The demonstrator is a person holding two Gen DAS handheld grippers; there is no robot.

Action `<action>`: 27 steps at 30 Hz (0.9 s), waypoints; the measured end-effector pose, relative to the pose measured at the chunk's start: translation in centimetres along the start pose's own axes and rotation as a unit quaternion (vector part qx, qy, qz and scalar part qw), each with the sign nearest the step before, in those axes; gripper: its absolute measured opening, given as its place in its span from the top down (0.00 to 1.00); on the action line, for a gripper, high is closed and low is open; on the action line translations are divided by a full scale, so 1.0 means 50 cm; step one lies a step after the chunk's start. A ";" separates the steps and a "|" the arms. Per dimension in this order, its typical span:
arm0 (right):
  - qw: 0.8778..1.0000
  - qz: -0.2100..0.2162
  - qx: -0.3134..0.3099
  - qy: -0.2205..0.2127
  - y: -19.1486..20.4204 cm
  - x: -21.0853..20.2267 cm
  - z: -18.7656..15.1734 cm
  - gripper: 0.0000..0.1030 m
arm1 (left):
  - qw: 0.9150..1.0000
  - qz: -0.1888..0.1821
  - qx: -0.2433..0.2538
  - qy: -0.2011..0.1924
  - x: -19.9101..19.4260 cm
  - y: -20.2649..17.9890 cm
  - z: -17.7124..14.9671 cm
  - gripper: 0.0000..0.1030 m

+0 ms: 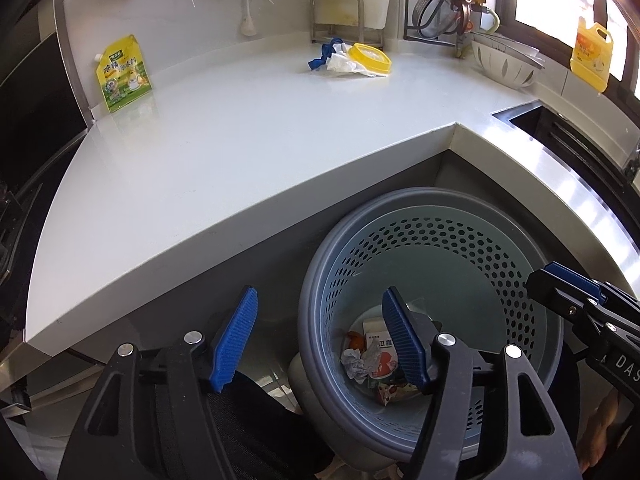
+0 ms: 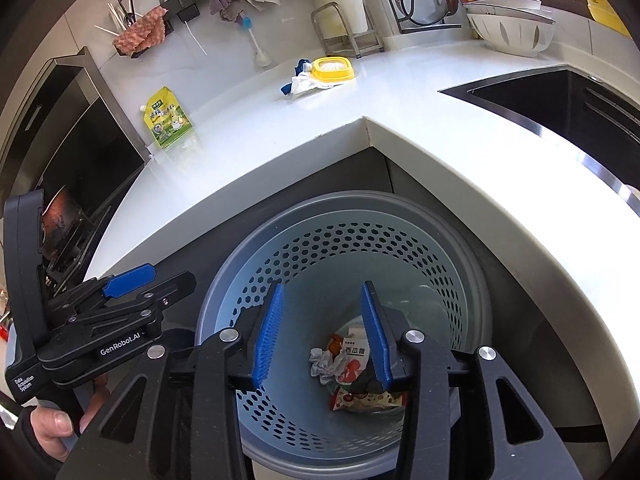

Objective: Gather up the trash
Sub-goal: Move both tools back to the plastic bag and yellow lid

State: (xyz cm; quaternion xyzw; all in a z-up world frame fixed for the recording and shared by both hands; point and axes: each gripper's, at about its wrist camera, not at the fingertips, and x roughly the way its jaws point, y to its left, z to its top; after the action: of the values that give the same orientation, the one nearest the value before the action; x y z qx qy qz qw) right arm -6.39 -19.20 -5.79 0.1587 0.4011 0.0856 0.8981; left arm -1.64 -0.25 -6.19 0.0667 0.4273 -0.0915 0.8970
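White kitchen worktop wraps a corner above a perforated blue bin. Both the left hand-held gripper and right hand-held gripper hang released, empty, over it. Crumpled trash lies at its bottom, beneath them.

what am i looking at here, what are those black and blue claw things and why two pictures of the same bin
No robot here: a person holds a two-finger gripper in each hand, each with a fisheye camera looking along its fingers. One picture comes from the left gripper, the other from the right gripper. Both hang open and empty over a perforated trash bin holding crumpled paper and wrappers. On the white countertop lie a yellow-green seasoning pouch, a yellow-lidded container and a crumpled white and blue cloth.
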 end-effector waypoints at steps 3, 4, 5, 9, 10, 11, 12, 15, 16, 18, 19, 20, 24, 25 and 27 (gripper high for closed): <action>1.000 0.004 0.002 -0.004 0.002 -0.006 -0.001 0.60 | 1.000 0.002 -0.004 -0.001 -0.007 0.007 -0.002 0.37; 1.000 0.005 0.002 -0.005 0.002 -0.008 -0.001 0.60 | 1.000 0.002 -0.005 -0.001 -0.009 0.009 -0.002 0.36; 1.000 0.006 0.002 -0.007 0.003 -0.010 0.000 0.60 | 1.000 0.002 -0.007 -0.002 -0.012 0.011 -0.002 0.35; 1.000 0.006 0.001 -0.012 0.004 -0.017 0.003 0.53 | 1.000 0.004 -0.010 -0.011 -0.026 0.020 0.001 0.30; 1.000 0.005 0.001 -0.013 0.004 -0.018 0.004 0.53 | 1.000 0.003 -0.013 -0.014 -0.030 0.023 0.002 0.29; 1.000 0.005 0.001 -0.012 0.005 -0.018 0.007 0.53 | 1.000 0.003 -0.015 -0.016 -0.033 0.026 0.005 0.28; 1.000 0.005 0.001 -0.012 0.005 -0.017 0.010 0.53 | 1.000 0.003 -0.017 -0.018 -0.036 0.029 0.008 0.27; 1.000 0.004 -0.001 -0.015 0.005 -0.018 0.021 0.48 | 0.999 0.004 -0.024 -0.022 -0.041 0.038 0.023 0.26; 1.000 0.003 -0.002 -0.017 0.005 -0.018 0.025 0.47 | 0.999 0.004 -0.027 -0.024 -0.041 0.041 0.030 0.25; 1.000 0.003 -0.004 -0.017 0.004 -0.017 0.037 0.47 | 0.999 0.004 -0.032 -0.028 -0.041 0.046 0.046 0.24; 1.000 0.003 -0.003 -0.017 0.003 -0.016 0.045 0.47 | 0.999 0.005 -0.034 -0.030 -0.041 0.049 0.054 0.24; 1.000 0.003 -0.003 -0.018 0.002 -0.015 0.055 0.47 | 0.999 0.006 -0.036 -0.032 -0.041 0.052 0.063 0.24; 1.000 0.004 -0.004 -0.023 -0.002 -0.011 0.099 0.46 | 0.998 0.009 -0.045 -0.038 -0.032 0.063 0.109 0.23; 1.000 0.004 -0.004 -0.025 -0.004 -0.010 0.111 0.46 | 0.998 0.010 -0.047 -0.040 -0.030 0.065 0.122 0.22; 1.000 0.003 -0.003 -0.030 -0.009 -0.007 0.139 0.45 | 0.998 0.011 -0.049 -0.046 -0.025 0.066 0.149 0.22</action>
State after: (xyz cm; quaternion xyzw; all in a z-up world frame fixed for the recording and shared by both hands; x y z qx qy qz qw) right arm -1.44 -21.24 -1.34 0.1598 0.3733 0.0848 0.9099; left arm 3.95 1.63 -0.42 0.0235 0.3888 -0.0633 0.9189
